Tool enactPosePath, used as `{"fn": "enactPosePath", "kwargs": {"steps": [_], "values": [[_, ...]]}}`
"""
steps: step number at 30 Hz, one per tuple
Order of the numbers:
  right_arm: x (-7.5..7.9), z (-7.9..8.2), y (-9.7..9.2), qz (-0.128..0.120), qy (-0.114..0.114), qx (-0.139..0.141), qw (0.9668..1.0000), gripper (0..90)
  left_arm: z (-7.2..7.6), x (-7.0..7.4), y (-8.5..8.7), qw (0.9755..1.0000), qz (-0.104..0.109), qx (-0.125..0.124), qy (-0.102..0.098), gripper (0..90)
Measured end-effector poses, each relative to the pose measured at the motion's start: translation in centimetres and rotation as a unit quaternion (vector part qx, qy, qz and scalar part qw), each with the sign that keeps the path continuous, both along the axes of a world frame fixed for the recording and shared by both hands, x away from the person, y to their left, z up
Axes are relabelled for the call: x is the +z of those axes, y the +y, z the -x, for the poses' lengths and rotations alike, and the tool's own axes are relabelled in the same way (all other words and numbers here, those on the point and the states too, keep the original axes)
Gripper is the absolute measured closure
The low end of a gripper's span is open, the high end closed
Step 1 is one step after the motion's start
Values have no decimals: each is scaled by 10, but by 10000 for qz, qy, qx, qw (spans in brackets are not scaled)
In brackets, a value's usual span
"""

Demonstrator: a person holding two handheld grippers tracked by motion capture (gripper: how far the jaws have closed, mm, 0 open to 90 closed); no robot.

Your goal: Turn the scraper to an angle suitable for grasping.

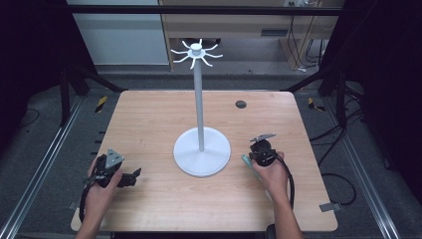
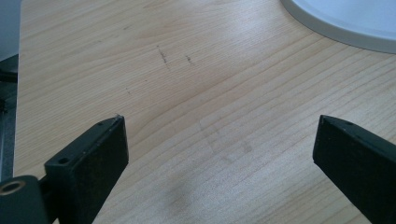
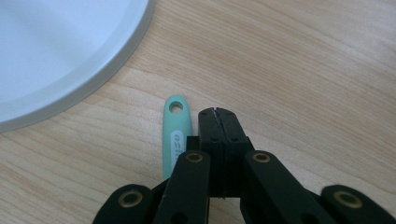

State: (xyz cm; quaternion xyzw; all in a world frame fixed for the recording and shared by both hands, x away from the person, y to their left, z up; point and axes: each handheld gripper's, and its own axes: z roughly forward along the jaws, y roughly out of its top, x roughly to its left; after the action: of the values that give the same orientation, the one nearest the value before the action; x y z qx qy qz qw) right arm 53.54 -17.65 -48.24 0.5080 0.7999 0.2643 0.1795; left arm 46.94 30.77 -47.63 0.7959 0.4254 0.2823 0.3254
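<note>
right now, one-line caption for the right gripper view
Closed right tool rests beside a mint-green handle near the white stand base.

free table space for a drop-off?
Bare wood across the far half of the table, either side of the white stand's pole, and between left hand-held gripper and base. Crowded by the right hand-held gripper: mint handle alongside, base close.

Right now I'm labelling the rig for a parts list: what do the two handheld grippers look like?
Both are black. The left gripper carries a grey three-cornered plate; its jaws are flat, blocky slabs with small screw holes. The right gripper has black linkage arms with brass-coloured pivots and a black cable along the bare forearm. No sleeves visible.
</note>
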Motion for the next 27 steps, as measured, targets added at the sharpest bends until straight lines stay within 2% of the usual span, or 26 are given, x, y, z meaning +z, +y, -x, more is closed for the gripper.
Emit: {"fn": "enactPosePath", "kwargs": {"steps": [8,11,16,22,26,27], "values": [[-1,0,2,-69,86,71,9999,900,0,0,0,10000,-4,-6,12,31],[-1,1,2,-169,105,161,9997,900,0,0,0,10000,-3,-8,14,31],[1,7,10,-246,225,439,9985,900,0,0,0,10000,-5,-17,23,31],[3,18,22,-201,365,808,9959,900,0,-1,-1,10000,-10,-45,55,31],[4,23,26,-196,410,913,9948,900,0,-1,-1,10000,-5,-46,64,31],[4,25,28,-115,398,999,9941,900,0,-1,-1,10000,-6,-45,63,31]]}}
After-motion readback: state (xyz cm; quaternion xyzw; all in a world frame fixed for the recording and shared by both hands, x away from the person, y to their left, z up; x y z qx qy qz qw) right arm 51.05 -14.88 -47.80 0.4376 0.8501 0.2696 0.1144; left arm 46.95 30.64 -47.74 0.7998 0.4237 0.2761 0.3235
